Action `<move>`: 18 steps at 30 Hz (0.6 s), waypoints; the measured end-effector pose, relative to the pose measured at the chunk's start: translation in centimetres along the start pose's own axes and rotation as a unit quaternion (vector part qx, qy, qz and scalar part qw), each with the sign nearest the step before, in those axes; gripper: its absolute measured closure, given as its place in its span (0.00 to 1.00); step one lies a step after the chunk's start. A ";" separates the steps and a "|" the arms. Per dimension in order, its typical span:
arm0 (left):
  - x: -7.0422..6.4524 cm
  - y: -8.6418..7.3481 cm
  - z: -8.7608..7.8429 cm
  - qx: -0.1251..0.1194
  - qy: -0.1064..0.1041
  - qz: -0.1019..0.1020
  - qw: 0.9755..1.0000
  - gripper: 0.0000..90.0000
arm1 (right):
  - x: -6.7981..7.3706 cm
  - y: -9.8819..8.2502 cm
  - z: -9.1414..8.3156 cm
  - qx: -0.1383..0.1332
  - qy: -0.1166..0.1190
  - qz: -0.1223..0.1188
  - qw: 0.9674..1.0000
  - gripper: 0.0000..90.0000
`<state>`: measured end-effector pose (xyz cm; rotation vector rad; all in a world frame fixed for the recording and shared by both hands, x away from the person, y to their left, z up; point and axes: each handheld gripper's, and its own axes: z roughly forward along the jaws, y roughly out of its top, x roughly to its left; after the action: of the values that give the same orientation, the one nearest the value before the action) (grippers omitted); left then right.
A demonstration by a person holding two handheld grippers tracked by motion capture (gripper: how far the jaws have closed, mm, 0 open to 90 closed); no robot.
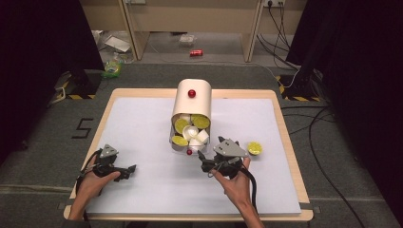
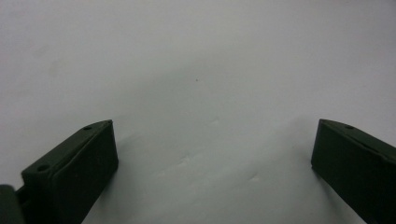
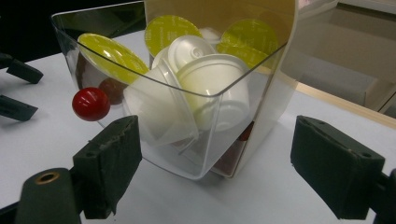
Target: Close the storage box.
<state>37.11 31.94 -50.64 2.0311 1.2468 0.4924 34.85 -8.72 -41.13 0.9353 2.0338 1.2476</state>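
A lab-like recording space: black curtains (image 1: pixel 38 61), floor cables (image 1: pixel 323 156), hazard-taped stands (image 1: pixel 78 88).

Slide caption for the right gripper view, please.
Open right gripper faces a clear drawer of white, green-lidded capsules, red knob at left.

In front of you a cream dispenser (image 1: pixel 192 102) stands mid-surface, its clear drawer (image 3: pixel 196 163) pulled open and heaped with white and yellow-lidded capsules (image 3: pixel 212 88); one capsule (image 1: pixel 254 148) lies beside it.
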 end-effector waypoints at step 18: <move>0.0 0.0 0.0 0.000 0.000 0.000 1.000 0.00 | -0.5 0.7 1.5 -0.001 -0.005 0.000 1.000 0.18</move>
<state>37.11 31.94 -50.64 2.0308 1.2470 0.4924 36.52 -8.09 -41.04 0.9400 2.0237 1.2423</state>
